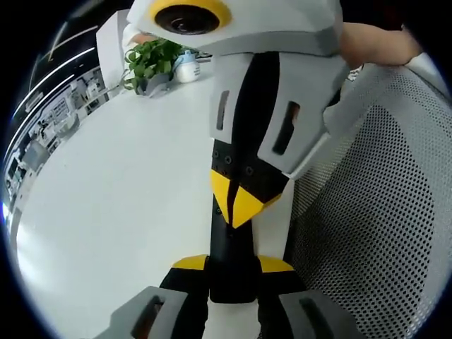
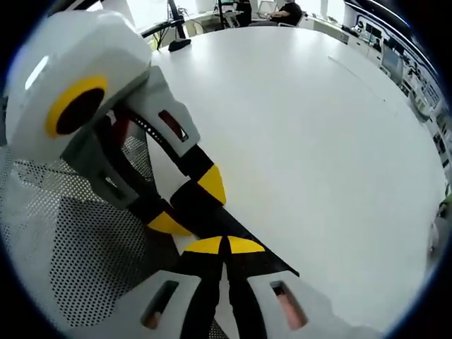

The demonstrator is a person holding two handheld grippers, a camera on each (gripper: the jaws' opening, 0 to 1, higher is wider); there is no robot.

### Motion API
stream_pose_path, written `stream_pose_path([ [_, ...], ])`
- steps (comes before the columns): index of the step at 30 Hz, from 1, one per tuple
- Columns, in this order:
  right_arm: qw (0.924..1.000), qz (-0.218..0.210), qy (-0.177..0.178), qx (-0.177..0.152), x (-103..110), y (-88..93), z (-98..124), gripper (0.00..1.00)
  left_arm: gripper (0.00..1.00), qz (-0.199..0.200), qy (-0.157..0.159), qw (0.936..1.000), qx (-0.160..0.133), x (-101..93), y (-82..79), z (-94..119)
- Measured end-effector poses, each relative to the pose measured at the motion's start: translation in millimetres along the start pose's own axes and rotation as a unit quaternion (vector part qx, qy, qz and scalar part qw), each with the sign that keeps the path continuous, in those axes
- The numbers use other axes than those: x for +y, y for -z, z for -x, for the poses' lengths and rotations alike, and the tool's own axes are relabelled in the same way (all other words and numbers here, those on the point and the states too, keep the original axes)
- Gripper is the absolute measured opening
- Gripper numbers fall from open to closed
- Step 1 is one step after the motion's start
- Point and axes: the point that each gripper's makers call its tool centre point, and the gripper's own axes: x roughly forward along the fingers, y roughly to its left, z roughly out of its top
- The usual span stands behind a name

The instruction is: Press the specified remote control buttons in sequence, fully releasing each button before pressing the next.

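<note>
Left gripper view: we see left gripper (image 1: 233,272) jaws gripping near end of black remote (image 1: 229,244) on white bench (image 1: 113,198). Right gripper (image 1: 244,201) reaches in from far side, yellow tips on remote's middle. Potted plant (image 1: 150,62) far left; mesh chair (image 1: 374,212) right.

Right gripper view: we see right gripper (image 2: 224,246) jaws closed together, tips on remote (image 2: 212,215); left gripper (image 2: 191,201) grips its left end.

I work over a broad white table (image 1: 120,191), its top smooth and glossy. At its far edge in my left gripper view stand a small potted green plant (image 1: 152,62) and, just right of it, a pale blue-and-white container (image 1: 186,67). Near me, a white perforated mesh sheet (image 1: 381,205) lies on the table's right side.
</note>
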Motion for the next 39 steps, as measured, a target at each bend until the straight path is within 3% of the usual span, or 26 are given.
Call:
stream_pose_path([
  [6, 0.9998, -0.017, -0.008, -0.003, -2.1, 0.2, -0.9, 0.00, 0.25, -0.001, 0.001, 1.0000, 0.000, -0.3, -0.2, 0.3],
  [14, 0.9999, 0.013, -0.006, 0.002, -1.1, -0.1, -1.5, 0.00, 0.25, -0.003, 0.001, 1.0000, 0.002, -0.2, 0.1, 0.2],
  [23, 0.9994, -0.012, -0.029, -0.017, 6.9, -7.3, -0.5, 0.00, 0.25, -0.003, 0.001, 1.0000, 0.002, -0.1, 0.1, 0.0],
  [39, 0.9987, 0.048, -0.004, -0.019, 7.1, -7.1, -5.1, 0.00, 0.25, -0.004, 0.002, 1.0000, 0.003, 0.2, 0.0, -0.9],
])
